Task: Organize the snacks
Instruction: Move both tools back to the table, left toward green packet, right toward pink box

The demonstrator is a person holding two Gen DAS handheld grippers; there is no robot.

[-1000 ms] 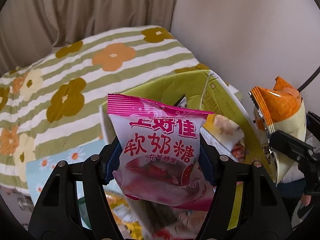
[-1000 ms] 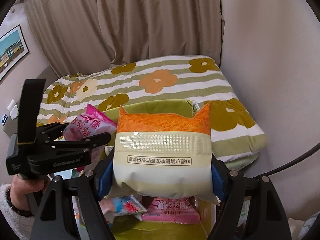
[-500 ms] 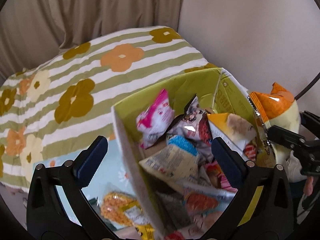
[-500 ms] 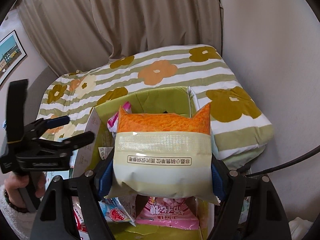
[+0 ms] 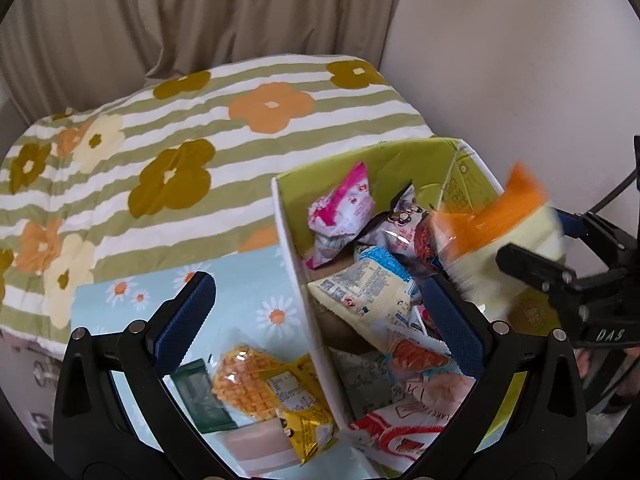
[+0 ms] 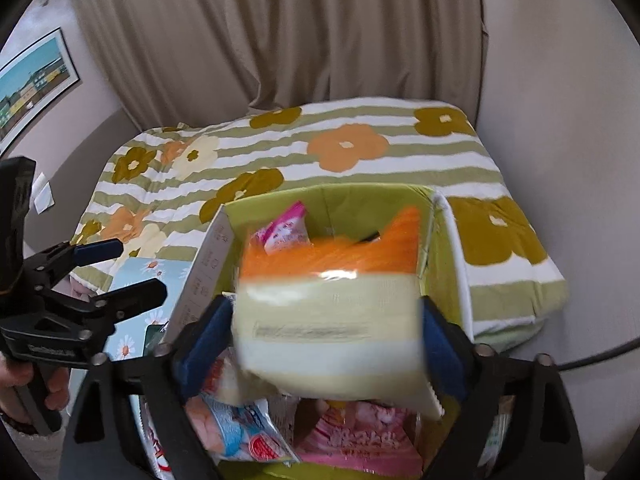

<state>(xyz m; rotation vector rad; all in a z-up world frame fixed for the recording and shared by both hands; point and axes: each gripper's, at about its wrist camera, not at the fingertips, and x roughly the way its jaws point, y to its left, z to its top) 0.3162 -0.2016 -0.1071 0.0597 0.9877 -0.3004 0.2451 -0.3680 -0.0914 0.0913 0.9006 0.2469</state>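
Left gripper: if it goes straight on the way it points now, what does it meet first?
Probably the white side wall of the green snack box, which runs up between the open left gripper fingers. Depth is unclear; the waffle packet lies just left.

The green box (image 5: 400,160) was heaped with snack packets, leaving open room only along its far wall. The orange-and-cream bag (image 6: 332,312), blurred, filled the gap between the right gripper's (image 6: 326,344) spread fingers above the heap. Beside the box, the waffle packet (image 5: 256,380) and others crowded the blue floral cloth (image 5: 240,280); the striped bed (image 5: 160,140) behind lay free.
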